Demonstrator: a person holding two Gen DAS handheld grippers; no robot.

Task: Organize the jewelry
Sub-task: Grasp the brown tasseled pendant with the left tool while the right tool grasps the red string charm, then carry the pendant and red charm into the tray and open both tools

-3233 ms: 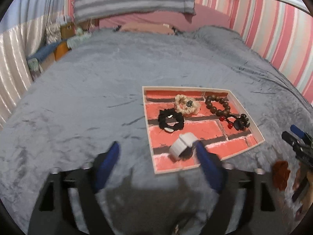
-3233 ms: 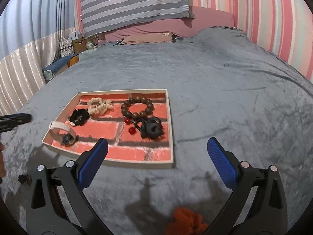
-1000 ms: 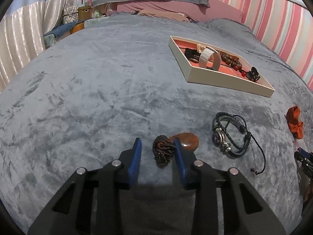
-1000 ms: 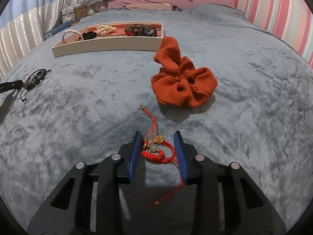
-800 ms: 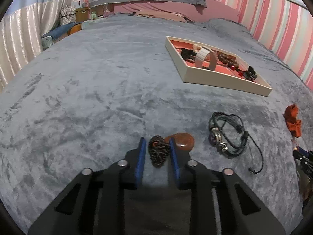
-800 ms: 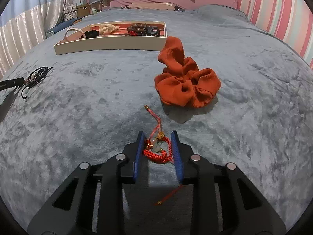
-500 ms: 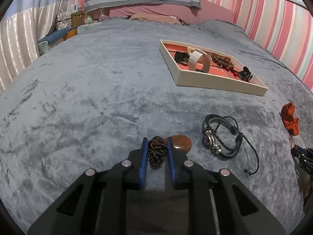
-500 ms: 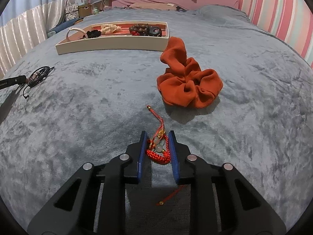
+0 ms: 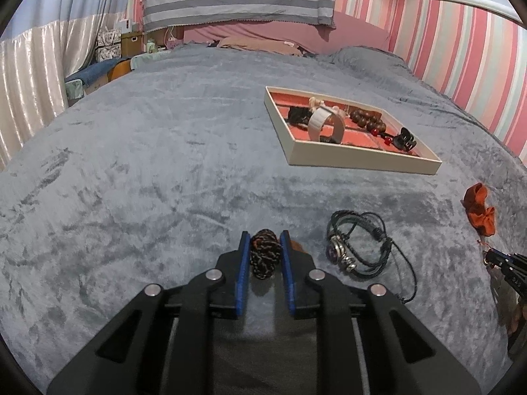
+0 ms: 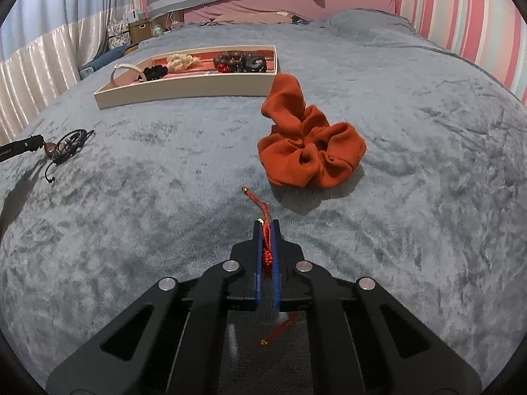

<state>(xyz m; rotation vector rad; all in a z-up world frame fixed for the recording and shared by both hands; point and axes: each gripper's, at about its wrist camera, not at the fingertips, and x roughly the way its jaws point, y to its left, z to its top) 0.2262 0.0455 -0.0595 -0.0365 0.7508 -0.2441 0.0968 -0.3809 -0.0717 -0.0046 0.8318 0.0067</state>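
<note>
Both tongs are at the pick-up step, each already clenched on a piece lying on the grey blanket (image 9: pixel 138 151); the left gripper (image 9: pixel 265 256) grips a dark braided cord bracelet (image 9: pixel 264 257) between its blue pads, a brown stone just showing at its 3 o'clock side; further toward 3 o'clock lies a black leather bracelet with a metal charm (image 9: pixel 359 242), untouched; the jewelry tray (image 9: pixel 359 159) sits at 1 o'clock, well apart, holding a white bangle (image 9: pixel 324 123), wooden beads and a black claw clip.

The right gripper (image 10: pixel 266 247) pinches a red string bracelet (image 10: pixel 266 247), one tasselled tail trailing toward 11 o'clock, the other hanging below the jaws; an orange scrunchie (image 10: pixel 309 151) rests near at 1 o'clock.

Next, I judge, each piece must be lifted and carried to the tray, minding the loose tails.

Only the left view shows the tray's brick-patterned floor and free space; only the right view shows the red bracelet clearly.
</note>
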